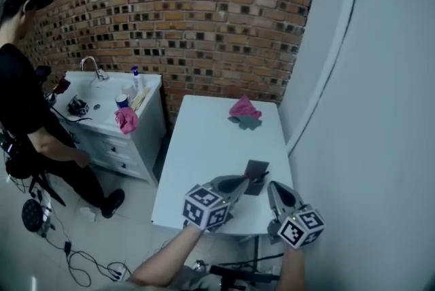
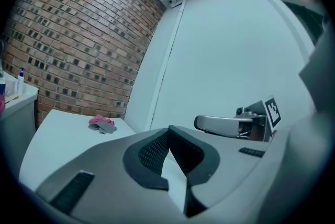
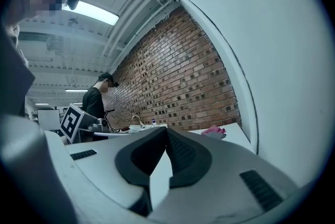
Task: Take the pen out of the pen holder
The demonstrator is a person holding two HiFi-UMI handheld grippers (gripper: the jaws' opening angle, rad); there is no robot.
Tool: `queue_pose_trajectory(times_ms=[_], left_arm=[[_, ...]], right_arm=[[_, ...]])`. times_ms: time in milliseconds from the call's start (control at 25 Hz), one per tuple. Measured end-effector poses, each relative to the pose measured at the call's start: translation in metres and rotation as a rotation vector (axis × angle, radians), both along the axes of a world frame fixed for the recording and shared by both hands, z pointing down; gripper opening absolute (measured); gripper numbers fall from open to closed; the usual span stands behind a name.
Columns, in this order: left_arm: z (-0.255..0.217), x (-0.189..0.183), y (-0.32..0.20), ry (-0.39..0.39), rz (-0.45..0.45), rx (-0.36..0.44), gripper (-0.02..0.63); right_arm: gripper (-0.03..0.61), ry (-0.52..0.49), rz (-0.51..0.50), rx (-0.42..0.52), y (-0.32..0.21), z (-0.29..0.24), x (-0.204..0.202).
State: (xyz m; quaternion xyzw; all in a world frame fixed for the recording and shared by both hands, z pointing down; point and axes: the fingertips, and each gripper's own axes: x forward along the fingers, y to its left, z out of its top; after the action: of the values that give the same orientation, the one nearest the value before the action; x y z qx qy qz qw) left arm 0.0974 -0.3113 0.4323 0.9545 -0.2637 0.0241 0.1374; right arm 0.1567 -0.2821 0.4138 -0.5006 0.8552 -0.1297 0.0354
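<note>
A dark grey square pen holder (image 1: 257,173) stands near the front of the white table (image 1: 211,147); a thin dark thing at its near side may be a pen, too small to tell. My left gripper (image 1: 247,179) hovers over the table's front edge with its tips just left of the holder, jaws shut and empty. In the left gripper view the left gripper (image 2: 168,128) shows its pads meeting at the tips. My right gripper (image 1: 271,185) is right of the holder, also shut on nothing. The right gripper (image 3: 166,130) points level along the table.
A pink and grey cloth (image 1: 245,111) lies at the table's far end. A curved white wall (image 1: 367,113) runs close along the right. At the left a white sink cabinet (image 1: 115,126) stands by the brick wall, and a person in black (image 1: 27,106) is beside it. Cables lie on the floor.
</note>
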Motion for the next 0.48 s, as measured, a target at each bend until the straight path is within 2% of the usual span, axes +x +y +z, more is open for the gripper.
queue_pose_trajectory(times_ms=[480], left_arm=[[0.029,0.013,-0.017,-0.05,-0.066,-0.037,-0.005]], right_arm=[[-0.014,-0.009,-0.06,-0.019,-0.007,0.015,0.007]])
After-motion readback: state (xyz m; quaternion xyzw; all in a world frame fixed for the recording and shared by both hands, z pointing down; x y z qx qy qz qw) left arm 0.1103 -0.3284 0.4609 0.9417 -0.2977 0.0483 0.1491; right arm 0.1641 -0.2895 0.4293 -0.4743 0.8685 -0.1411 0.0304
